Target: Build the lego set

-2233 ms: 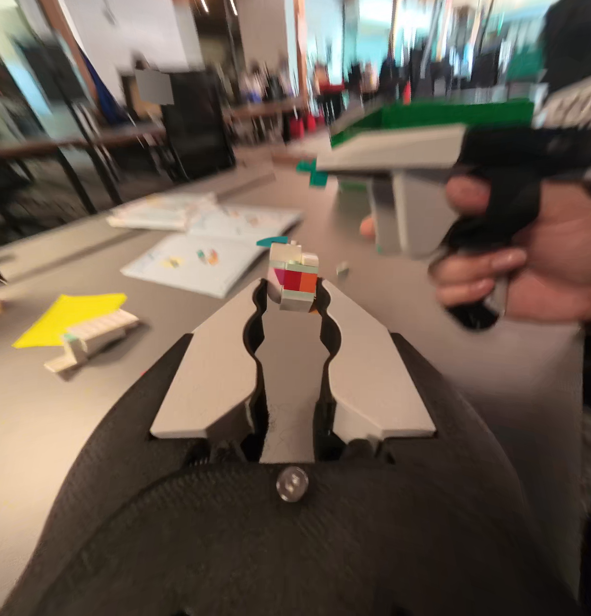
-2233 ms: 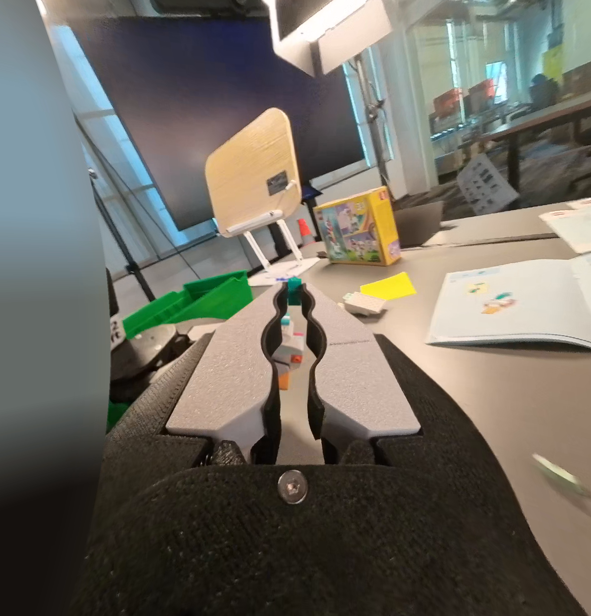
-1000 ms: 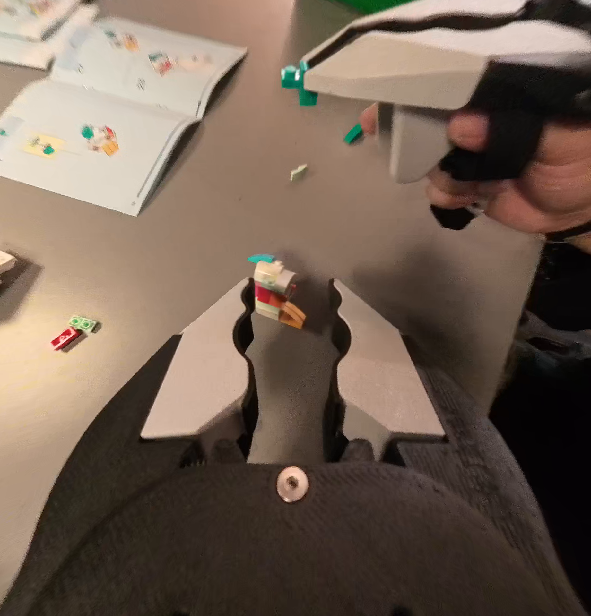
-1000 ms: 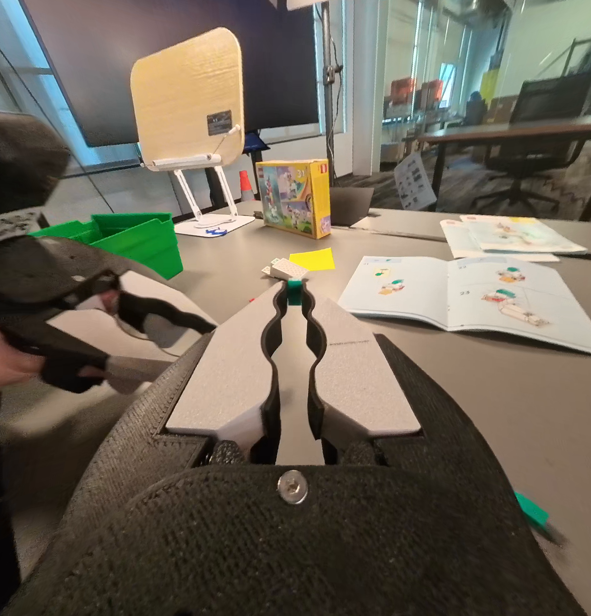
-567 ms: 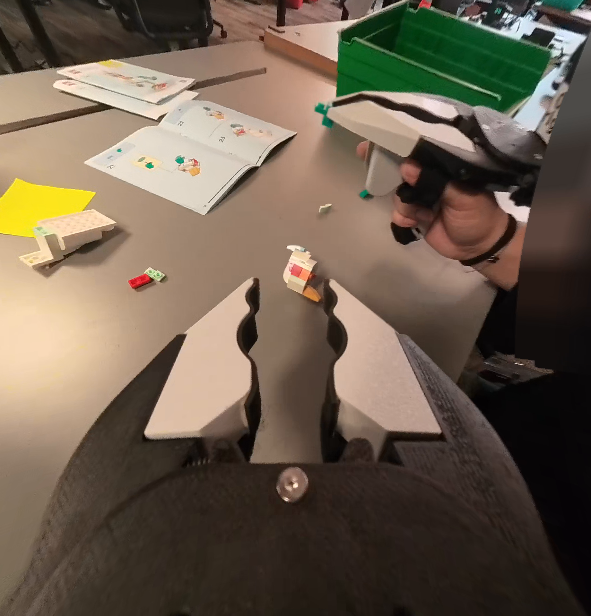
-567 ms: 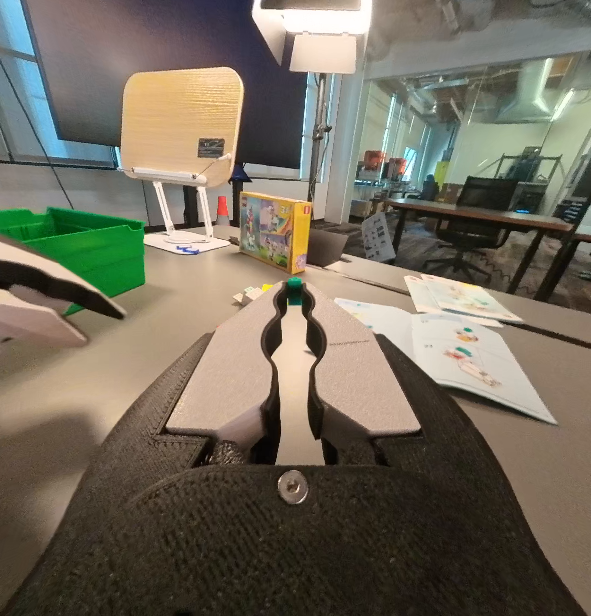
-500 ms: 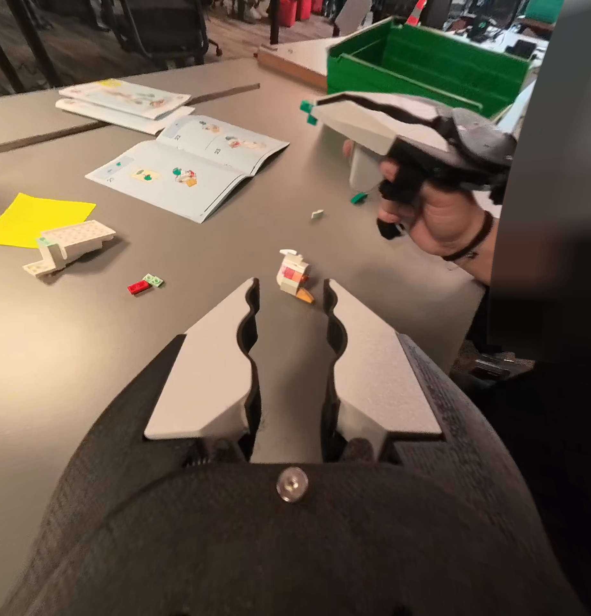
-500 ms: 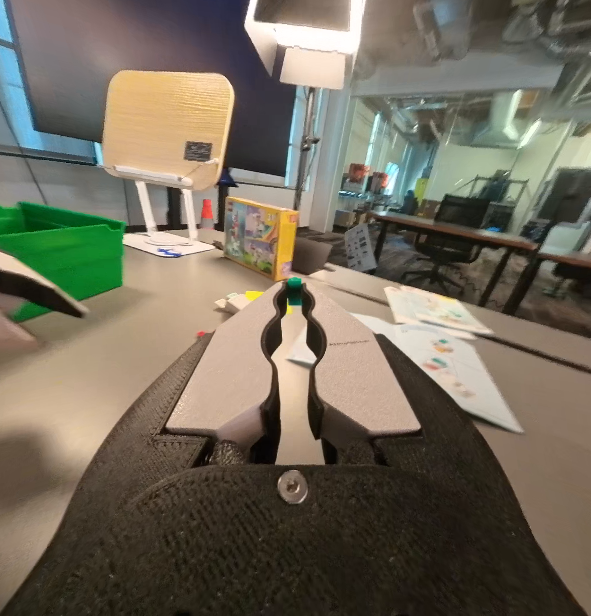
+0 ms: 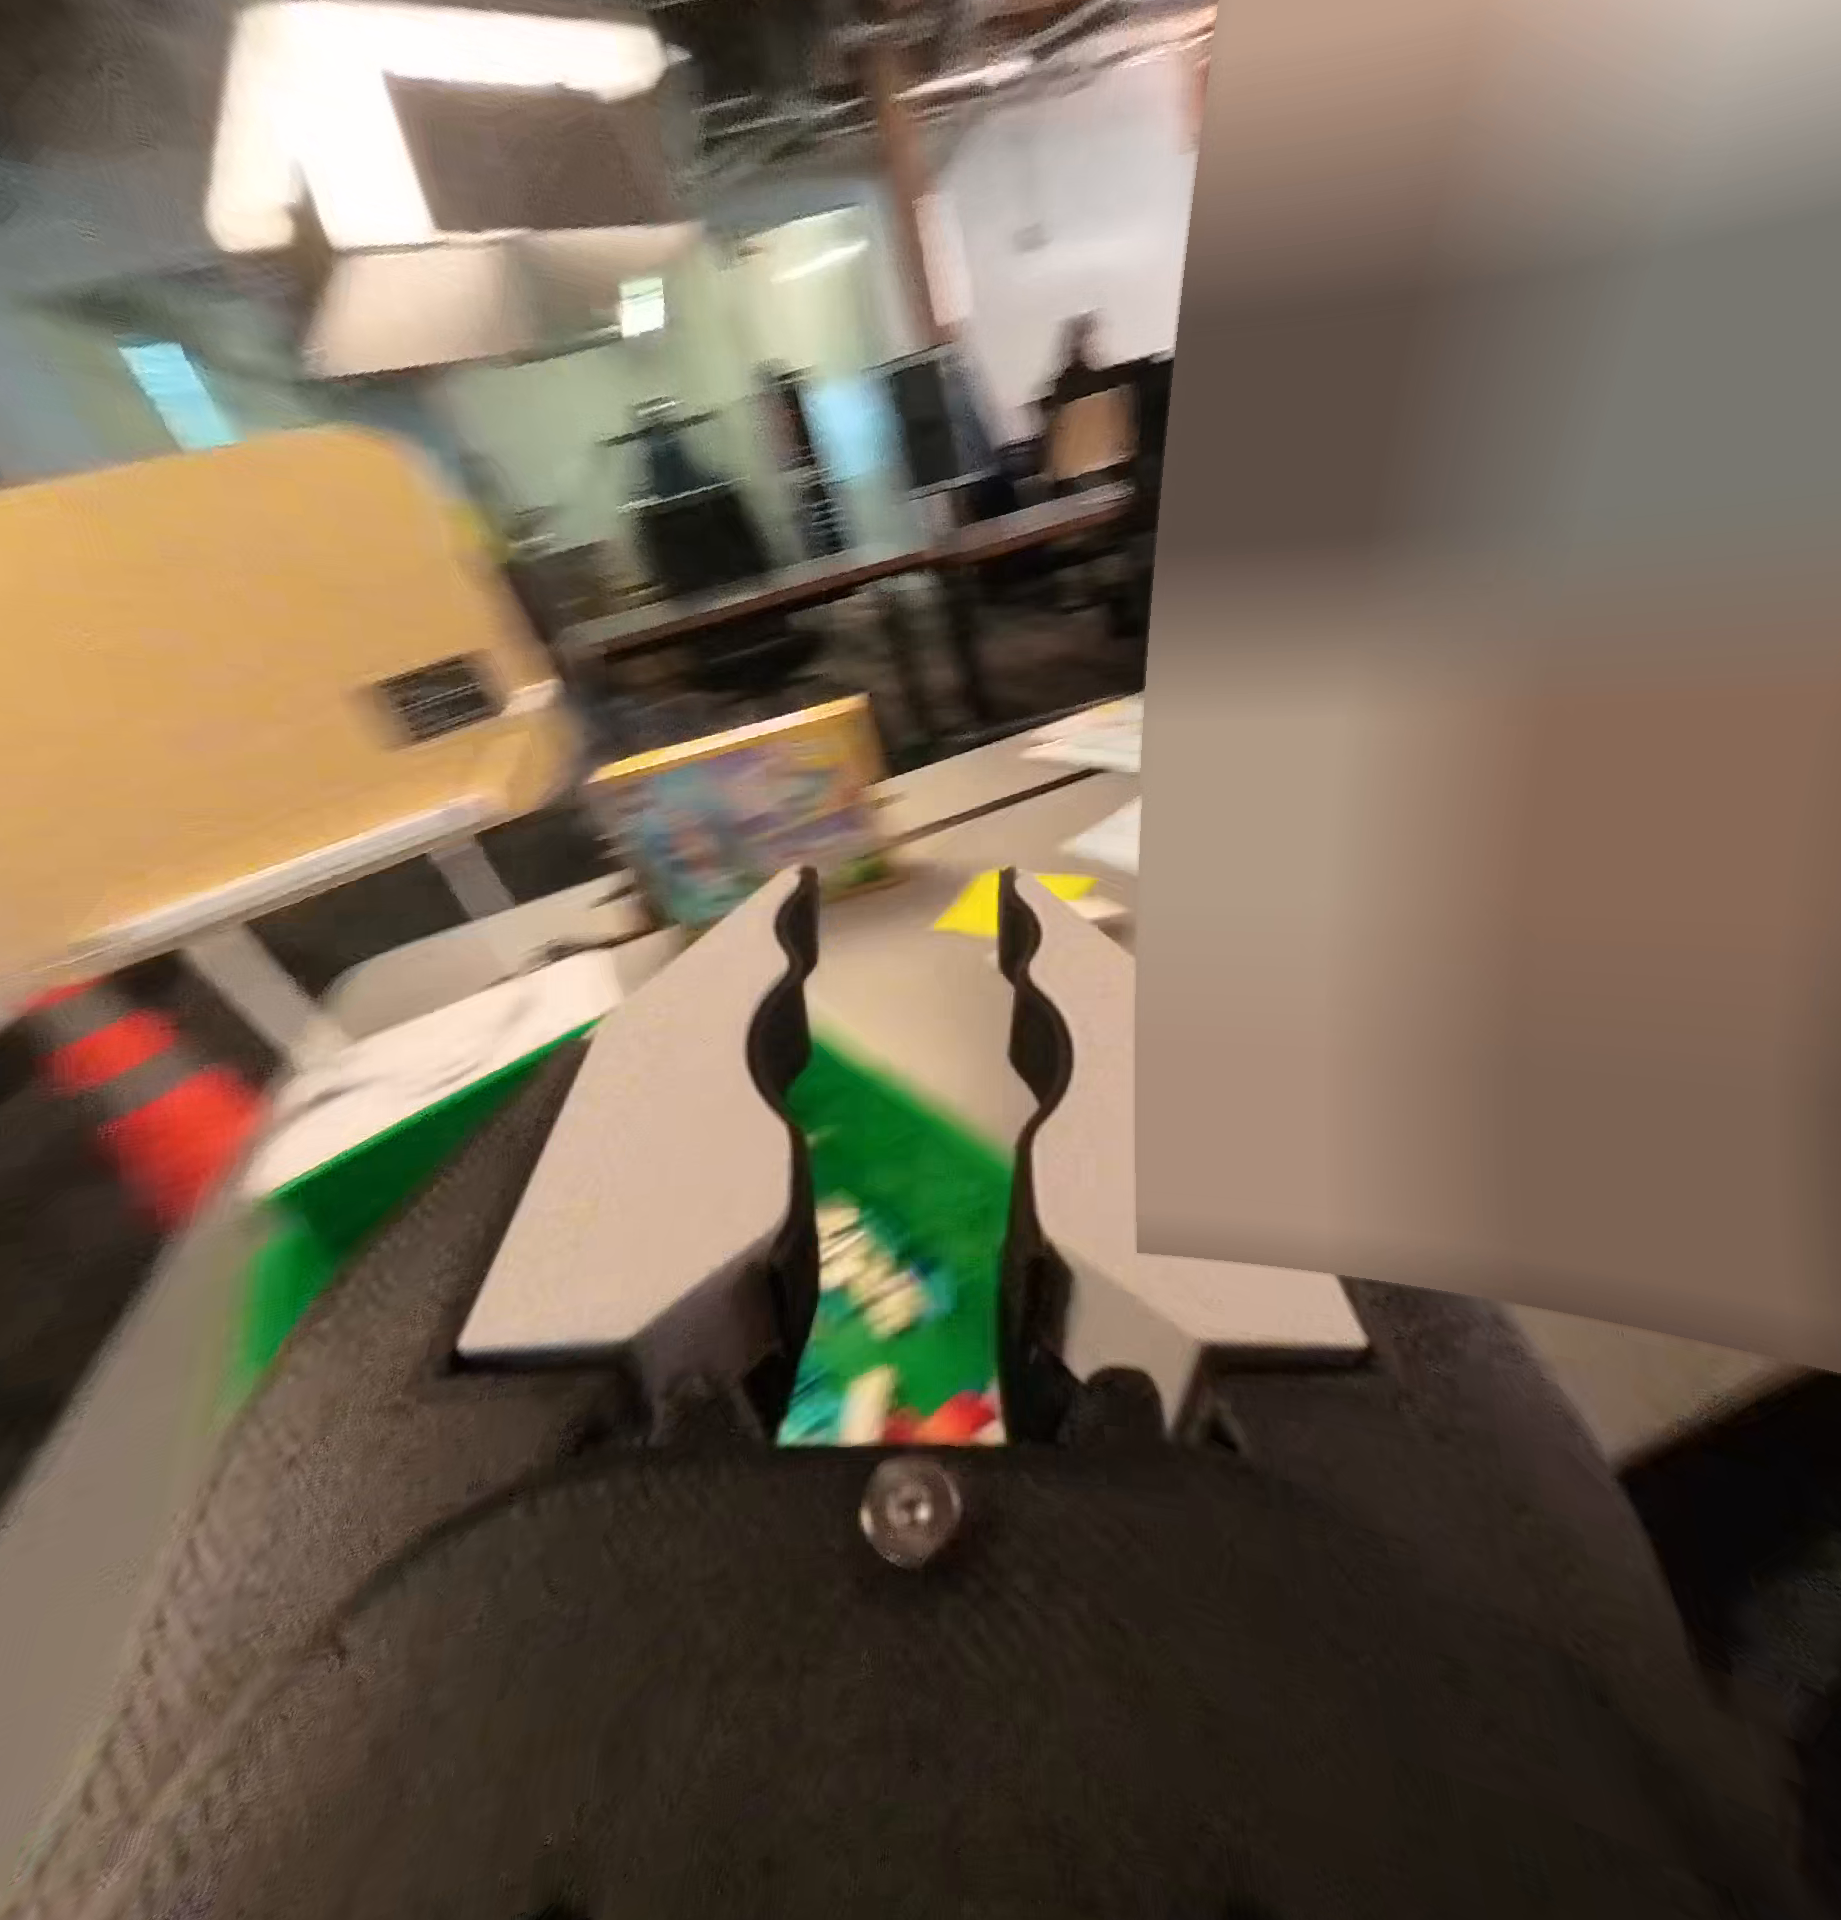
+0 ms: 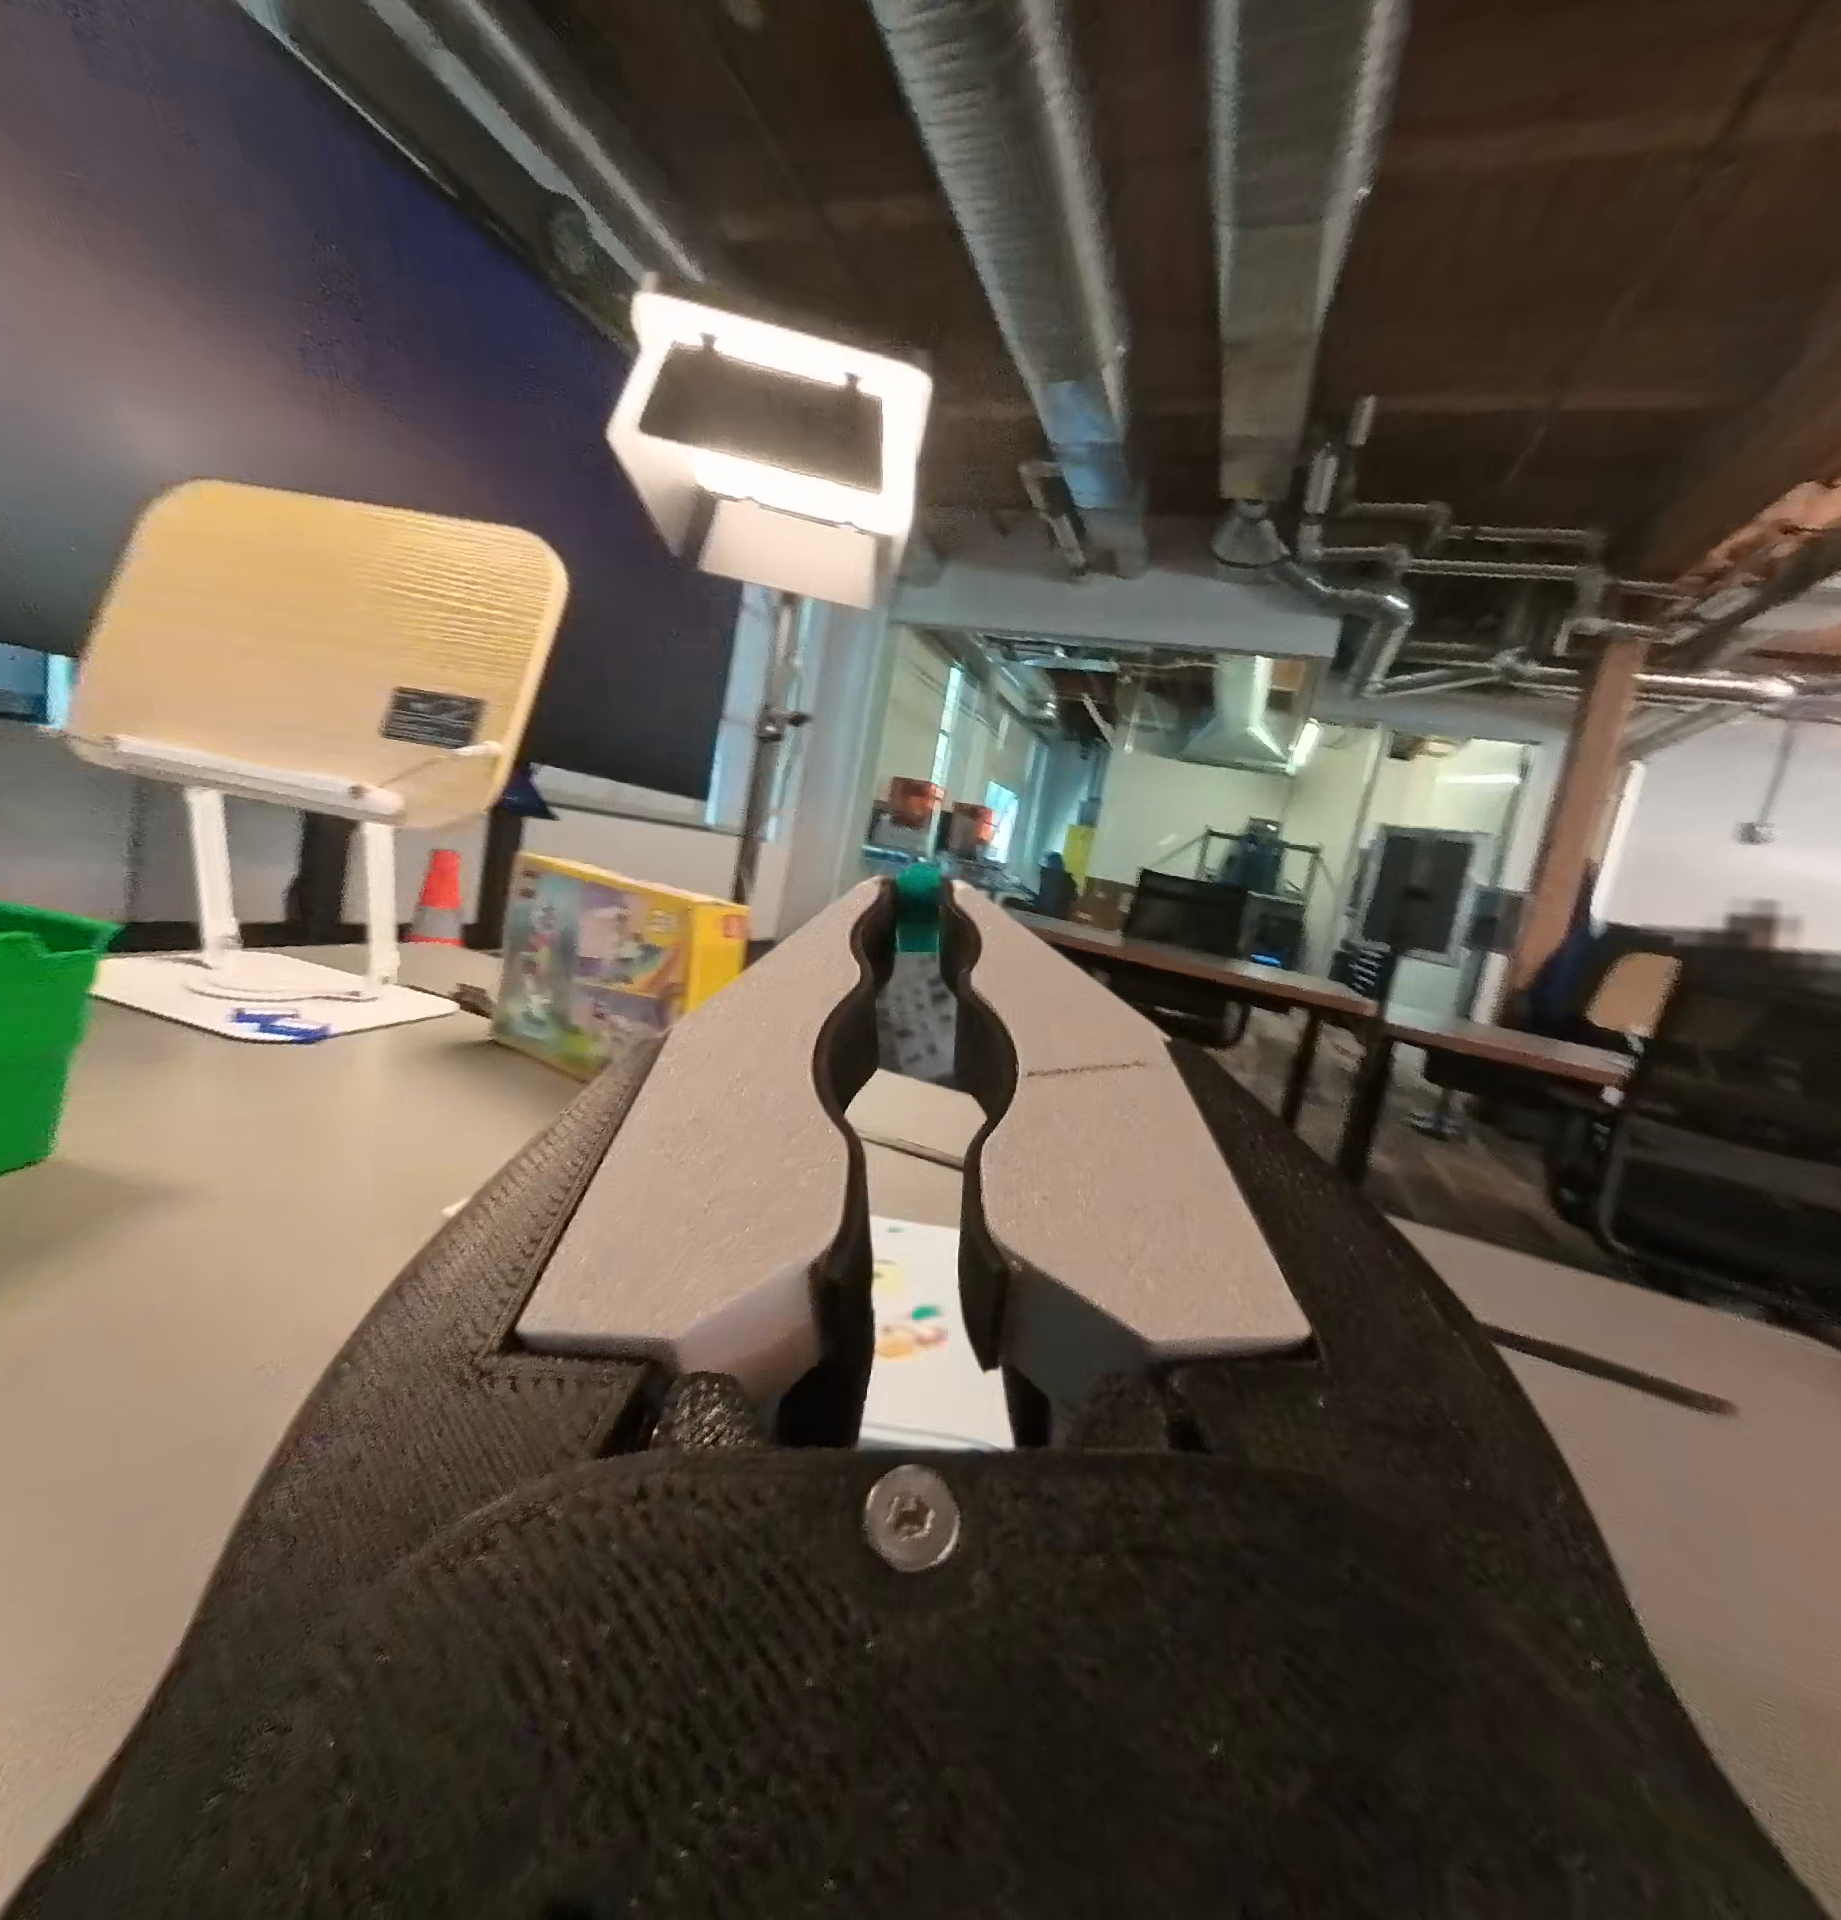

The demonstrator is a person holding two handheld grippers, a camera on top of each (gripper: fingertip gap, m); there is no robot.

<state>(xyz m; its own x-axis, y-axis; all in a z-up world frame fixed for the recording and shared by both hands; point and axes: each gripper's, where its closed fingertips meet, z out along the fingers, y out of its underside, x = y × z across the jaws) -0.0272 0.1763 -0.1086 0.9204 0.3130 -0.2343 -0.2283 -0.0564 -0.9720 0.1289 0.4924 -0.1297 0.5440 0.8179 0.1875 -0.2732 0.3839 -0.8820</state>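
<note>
My right gripper (image 10: 917,912) is shut on a small green lego piece (image 10: 916,920) at its tips, held up and tilted toward the ceiling. My left gripper (image 9: 903,883) is open and empty, raised over the green bin (image 9: 895,1143), where blurred loose lego pieces (image 9: 864,1278) show between the fingers. The left wrist view is motion-blurred. The small multicoloured lego build is out of view now.
The yellow lego box (image 10: 615,977) (image 9: 750,810), a wooden-backed book stand (image 10: 303,665) and the green bin (image 10: 12,1039) stand on the grey table (image 10: 220,1195). An open instruction booklet (image 10: 926,1340) lies under the right gripper. A yellow sheet (image 9: 983,904) lies farther off. Spacing between my two grippers at the tips: around 35 cm.
My left gripper let go of the small multicoloured build on the table, opened, then swung up and over to the green bin. My right gripper tilted upward, still holding the green piece.
</note>
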